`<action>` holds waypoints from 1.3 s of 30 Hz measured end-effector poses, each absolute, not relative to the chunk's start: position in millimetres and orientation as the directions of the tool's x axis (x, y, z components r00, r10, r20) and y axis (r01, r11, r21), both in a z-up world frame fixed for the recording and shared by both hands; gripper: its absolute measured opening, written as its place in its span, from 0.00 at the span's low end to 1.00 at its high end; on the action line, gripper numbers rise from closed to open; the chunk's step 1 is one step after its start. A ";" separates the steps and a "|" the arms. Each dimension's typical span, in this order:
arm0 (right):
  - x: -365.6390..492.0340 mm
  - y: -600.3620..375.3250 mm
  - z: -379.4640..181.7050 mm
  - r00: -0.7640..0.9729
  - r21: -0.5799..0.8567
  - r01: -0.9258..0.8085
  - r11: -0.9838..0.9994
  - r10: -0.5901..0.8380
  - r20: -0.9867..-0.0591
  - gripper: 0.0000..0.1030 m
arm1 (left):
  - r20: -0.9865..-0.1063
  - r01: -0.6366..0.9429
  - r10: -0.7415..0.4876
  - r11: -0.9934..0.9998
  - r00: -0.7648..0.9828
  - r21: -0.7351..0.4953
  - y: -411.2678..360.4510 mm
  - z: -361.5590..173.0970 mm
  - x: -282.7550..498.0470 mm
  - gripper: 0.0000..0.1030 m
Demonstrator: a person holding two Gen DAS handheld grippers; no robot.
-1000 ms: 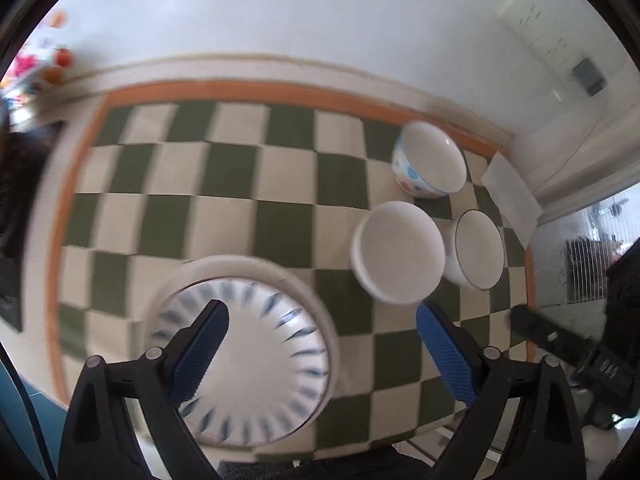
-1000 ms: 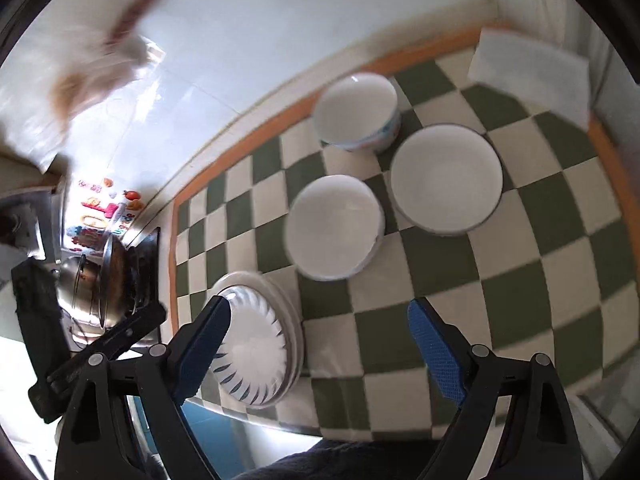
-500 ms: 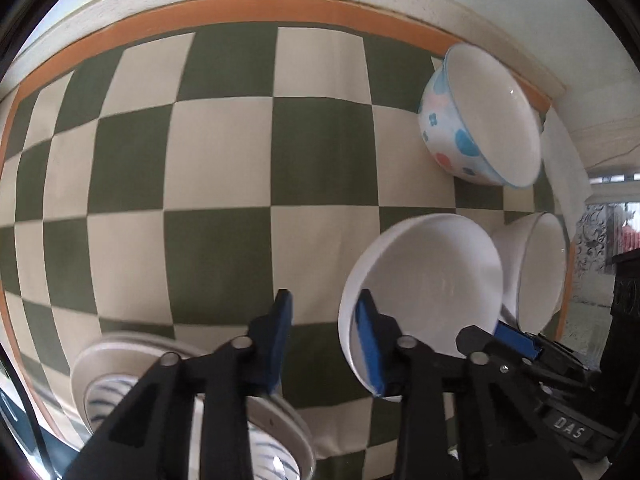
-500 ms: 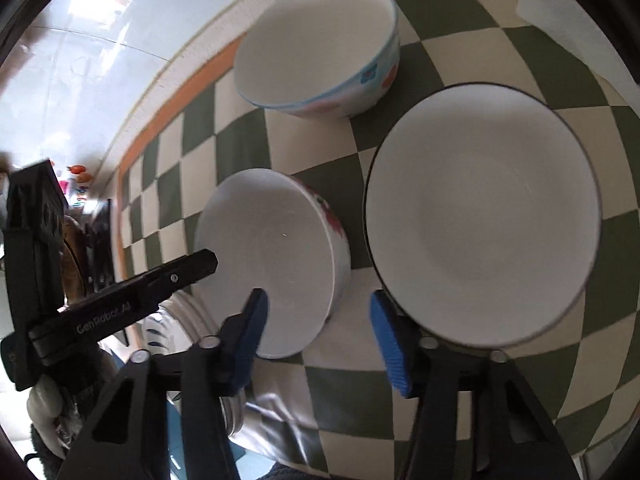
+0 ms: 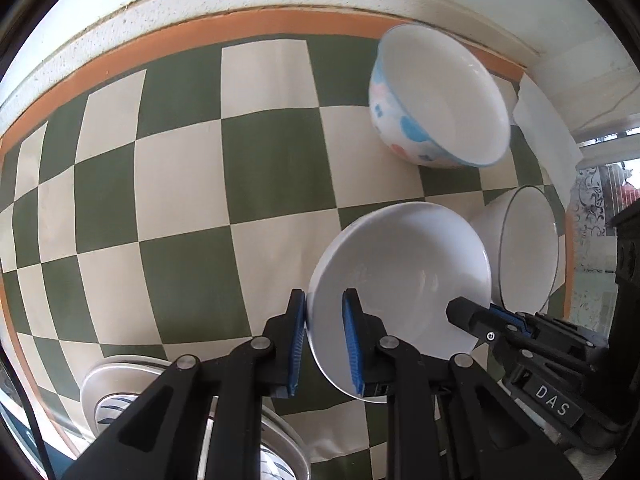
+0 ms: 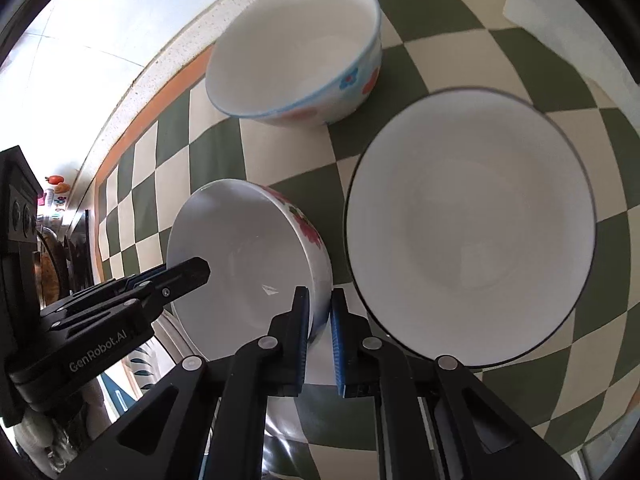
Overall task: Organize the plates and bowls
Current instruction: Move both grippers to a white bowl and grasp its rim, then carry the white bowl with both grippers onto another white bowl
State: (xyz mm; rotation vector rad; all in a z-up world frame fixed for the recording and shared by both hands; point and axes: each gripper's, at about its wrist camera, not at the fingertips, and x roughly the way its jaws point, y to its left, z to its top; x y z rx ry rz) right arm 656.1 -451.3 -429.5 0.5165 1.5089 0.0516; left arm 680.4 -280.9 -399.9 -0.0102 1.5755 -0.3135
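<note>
A white bowl with red flowers [image 5: 404,276] [image 6: 248,264] sits on the checkered cloth. My left gripper [image 5: 324,344] is shut on its left rim. My right gripper [image 6: 319,336] is shut on its right rim and shows at the right in the left wrist view [image 5: 472,316]. A bowl with blue and pink spots [image 5: 436,96] [image 6: 296,48] stands behind it. A white bowl with a dark rim [image 5: 524,256] [image 6: 472,224] stands to its right. Stacked plates with blue marks [image 5: 120,400] lie at the lower left.
The green-and-cream checkered cloth [image 5: 180,184] has an orange border along a white wall. A folded white cloth [image 5: 548,128] [image 6: 560,12] lies at the far right corner. The left gripper's body [image 6: 80,320] shows at the left in the right wrist view.
Both grippers moved down and in to the flowered bowl, and their jaws closed from wide open onto its opposite rims.
</note>
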 end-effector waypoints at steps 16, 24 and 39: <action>629.1 -476.3 -374.5 0.121 0.375 0.240 0.895 0.356 -0.927 0.11 | -0.973 0.230 -0.232 0.948 0.017 -0.221 -281.9 -350.7 649.9 0.16; 589.7 -489.8 -359.4 0.122 0.380 0.233 0.895 0.360 -0.925 0.11 | -0.969 0.248 -0.247 0.939 0.000 -0.240 -293.7 -351.6 617.5 0.16; 548.1 -500.5 -403.2 0.047 0.363 0.247 0.899 0.362 -0.931 0.11 | -0.968 0.221 -0.237 0.943 -0.081 -0.249 -302.0 -393.0 585.1 0.16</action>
